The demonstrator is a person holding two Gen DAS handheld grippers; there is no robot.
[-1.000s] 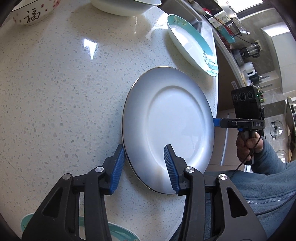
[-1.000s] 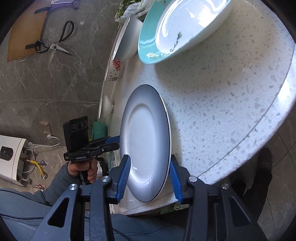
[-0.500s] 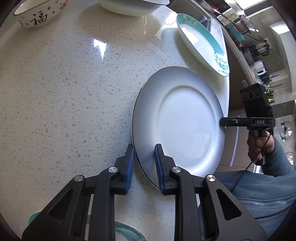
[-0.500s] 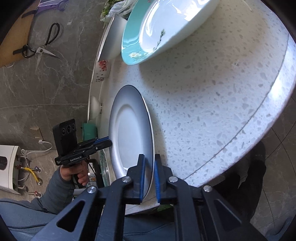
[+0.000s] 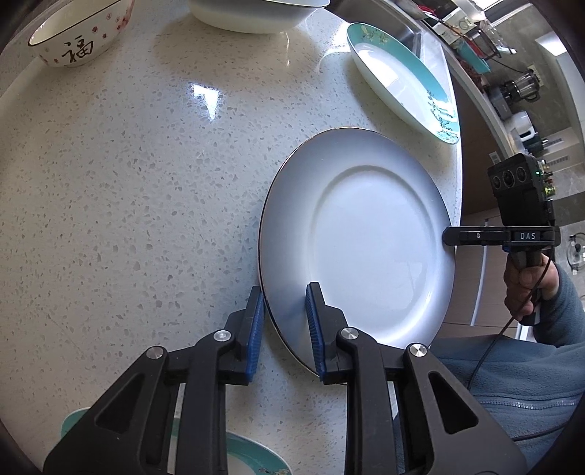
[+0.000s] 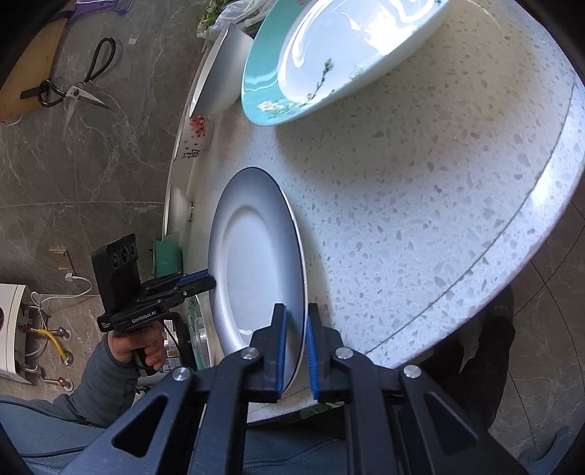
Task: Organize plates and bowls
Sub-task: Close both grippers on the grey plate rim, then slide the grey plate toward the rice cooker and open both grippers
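The grey-blue plate (image 5: 365,248) lay flat on the speckled white tabletop (image 5: 146,182), near the edge closest to the person. It was stiff and smooth, so it would likely be slippery, and it could break if it fell. It looked a bit heavy too. The thin rim was the best place to hold it, and one hold on each side seemed safest.

The left gripper (image 5: 283,314) had just been closing, and its blue pads were clamped on the near rim of the plate. The right gripper (image 6: 294,347) had pinched the rim on the other side, with the edge of the plate between its pads.

The left wrist view showed things the right one did not show well: a small bowl with red flowers and a black letter (image 5: 78,34), a big white bowl (image 5: 256,14), and a bit of another teal dish (image 5: 252,456) at the bottom. It also showed a teal and white dish (image 5: 402,80) behind the plate.

The right wrist view showed scissors (image 6: 69,84) on the dark floor, and how the tabletop curved round.
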